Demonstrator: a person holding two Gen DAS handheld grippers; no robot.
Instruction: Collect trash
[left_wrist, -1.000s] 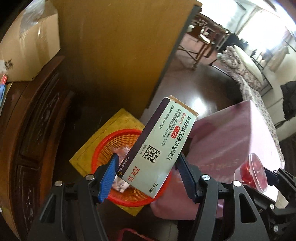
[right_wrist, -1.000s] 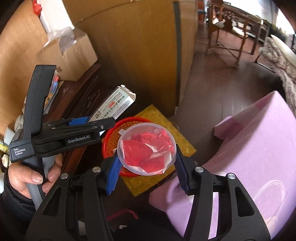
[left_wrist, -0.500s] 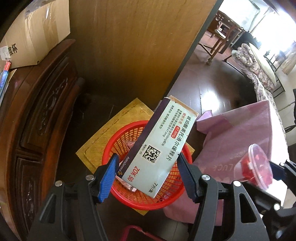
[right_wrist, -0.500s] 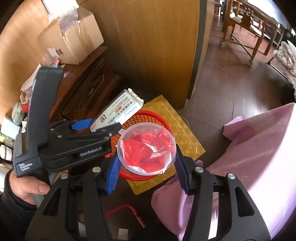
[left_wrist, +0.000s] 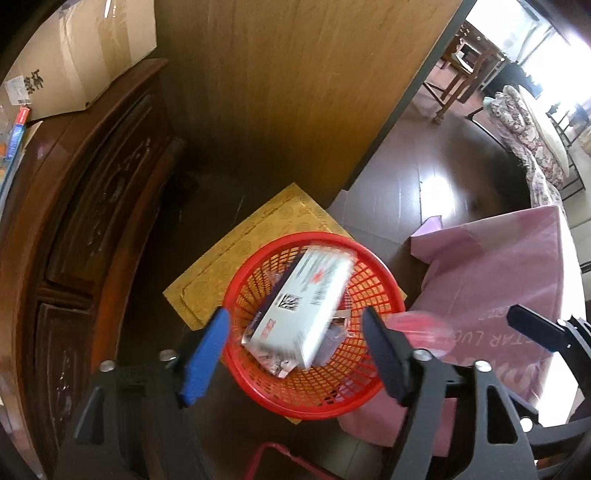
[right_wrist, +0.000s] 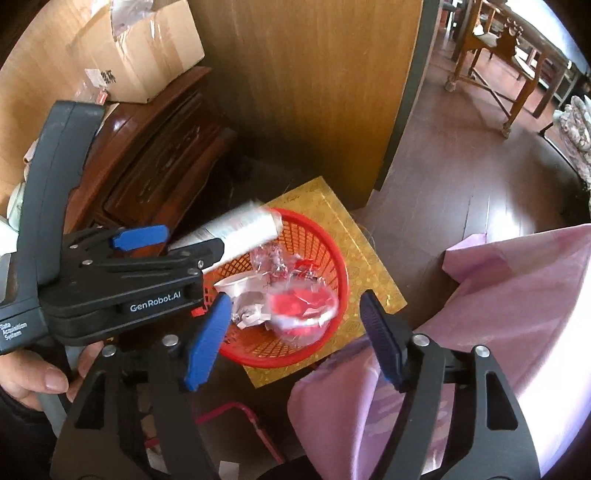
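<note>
The red mesh basket (left_wrist: 280, 400) sits on a gold mat (left_wrist: 236, 266) as trash receptacle, the blurred medicine carton (left_wrist: 301, 317) and clear lidded cup (right_wrist: 303, 314) over its interior below left gripper (left_wrist: 295, 354) and right gripper (right_wrist: 295, 339), fingers apart, empty

We observed a wood-grain wall panel (left_wrist: 295, 96) rising behind a dark carved wooden cabinet (left_wrist: 92, 206) at the left, with a cardboard box (left_wrist: 77, 55) resting on the cabinet top. The dark plank floor (left_wrist: 424, 192) reflected bright daylight from the far right. A wooden chair (right_wrist: 495, 55) stood in the adjoining room, near a floral-patterned sofa (left_wrist: 528, 136).
</note>
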